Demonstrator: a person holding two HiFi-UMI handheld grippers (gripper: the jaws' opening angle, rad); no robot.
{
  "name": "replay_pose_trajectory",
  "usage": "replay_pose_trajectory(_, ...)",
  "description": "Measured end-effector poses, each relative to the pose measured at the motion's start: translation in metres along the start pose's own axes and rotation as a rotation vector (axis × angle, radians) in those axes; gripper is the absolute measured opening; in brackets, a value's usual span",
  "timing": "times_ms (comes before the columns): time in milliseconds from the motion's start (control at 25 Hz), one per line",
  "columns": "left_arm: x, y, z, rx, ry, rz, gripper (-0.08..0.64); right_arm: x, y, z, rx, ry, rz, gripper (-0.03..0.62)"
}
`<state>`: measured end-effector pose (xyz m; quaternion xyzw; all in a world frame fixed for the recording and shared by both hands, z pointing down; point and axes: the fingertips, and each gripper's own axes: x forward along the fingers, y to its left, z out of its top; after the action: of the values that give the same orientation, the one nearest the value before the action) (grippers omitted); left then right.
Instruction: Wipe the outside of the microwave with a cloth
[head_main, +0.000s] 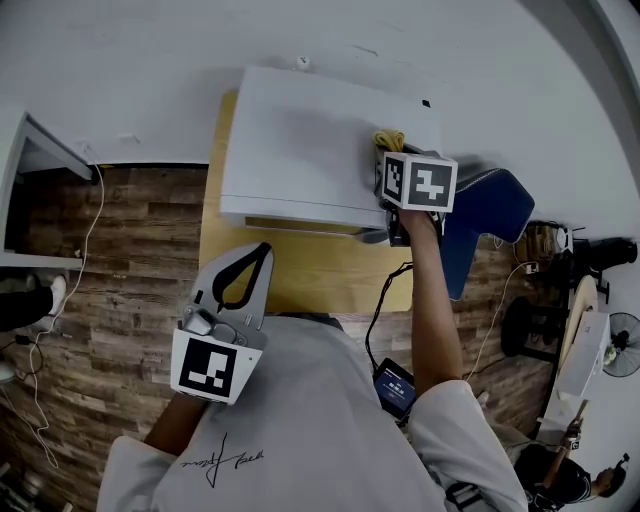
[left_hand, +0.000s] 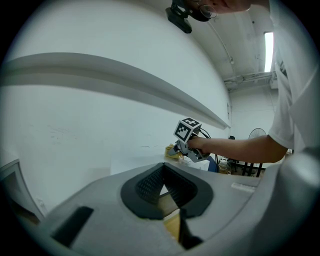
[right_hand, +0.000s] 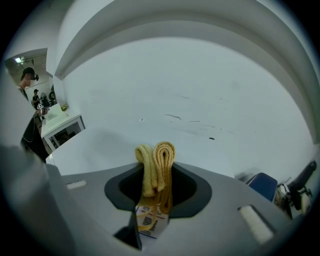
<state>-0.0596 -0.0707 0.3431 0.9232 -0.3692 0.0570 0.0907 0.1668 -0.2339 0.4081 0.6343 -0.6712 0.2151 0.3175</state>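
A white microwave (head_main: 300, 150) stands on a wooden table (head_main: 330, 275) against the wall. My right gripper (head_main: 388, 152) is over the right part of the microwave's top, shut on a folded yellow cloth (head_main: 389, 139). In the right gripper view the cloth (right_hand: 157, 165) sticks up between the jaws above the white top (right_hand: 110, 145). My left gripper (head_main: 262, 250) hangs near the table's front edge, apart from the microwave, its jaws meeting at the tips with nothing between them. The left gripper view shows the right gripper (left_hand: 179, 149) and cloth (left_hand: 172, 151) on the microwave (left_hand: 140, 164).
A blue chair (head_main: 490, 205) stands right of the table. A white cabinet (head_main: 30, 170) is at the left, with cables (head_main: 88, 235) trailing over the wood floor. A fan (head_main: 620, 345) and other gear crowd the right side.
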Motion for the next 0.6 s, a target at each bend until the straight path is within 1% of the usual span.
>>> replay_pose_trajectory(200,-0.003,-0.001,0.001,-0.009,-0.005,0.001,-0.008,0.003,0.028,0.007,-0.014,-0.016,0.035,0.121)
replay_pose_trajectory(400,-0.006,-0.004,0.002,-0.025,-0.004,0.000,-0.008,0.004,0.052,0.013,-0.012,-0.032,0.069,0.121)
replay_pose_trajectory(600,-0.010,-0.003,-0.001,-0.023,0.000,0.006,-0.008,0.006,0.069,0.018,0.002,-0.040,0.100,0.121)
